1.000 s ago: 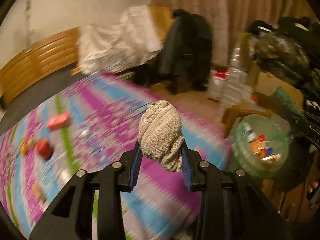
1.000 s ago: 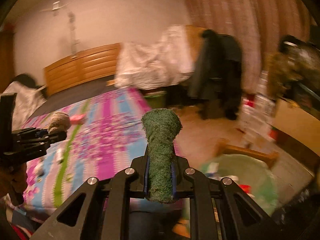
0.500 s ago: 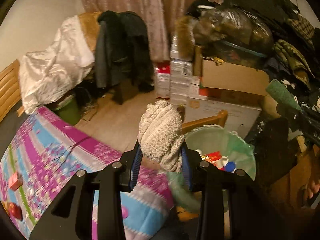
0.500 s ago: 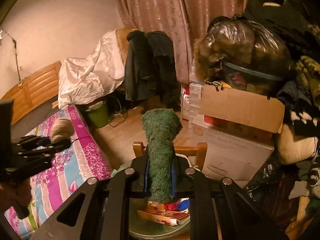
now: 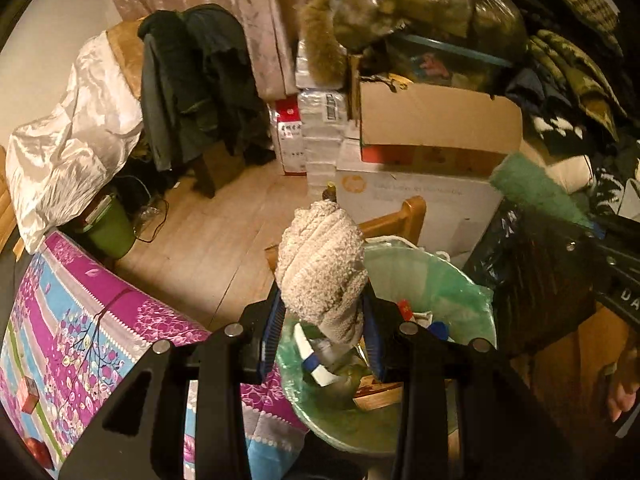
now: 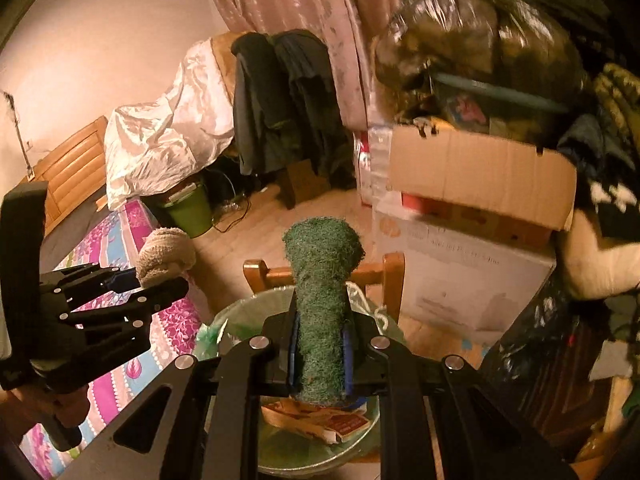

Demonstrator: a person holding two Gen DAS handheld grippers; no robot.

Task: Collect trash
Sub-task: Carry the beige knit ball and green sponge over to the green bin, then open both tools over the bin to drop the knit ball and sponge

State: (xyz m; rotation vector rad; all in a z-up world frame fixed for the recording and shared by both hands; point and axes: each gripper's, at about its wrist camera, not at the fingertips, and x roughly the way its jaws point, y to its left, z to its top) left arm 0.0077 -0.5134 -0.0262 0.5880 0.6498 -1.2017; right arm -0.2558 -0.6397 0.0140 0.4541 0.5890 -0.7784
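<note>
Stacked cardboard boxes (image 5: 436,128) far right, wooden chair (image 6: 394,276) behind green-lined trash bin (image 5: 452,280), patterned bedspread (image 5: 80,328) left. Left gripper (image 5: 322,320) clamps beige fuzzy rolled cloth (image 5: 320,272) above bin's near rim. Right gripper (image 6: 320,348) pinches dark green rolled cloth (image 6: 322,304) over bin; cloth upright, coarse.

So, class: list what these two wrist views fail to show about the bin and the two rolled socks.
- Bin bag, left view: much of its contents is hidden behind the left tongs and beige sock.
- Green sock, right view: its lower end is hidden between the right tongs.
- Box in the bin, right view: print too small to read.
- Bin base: cut off in both views.
</note>
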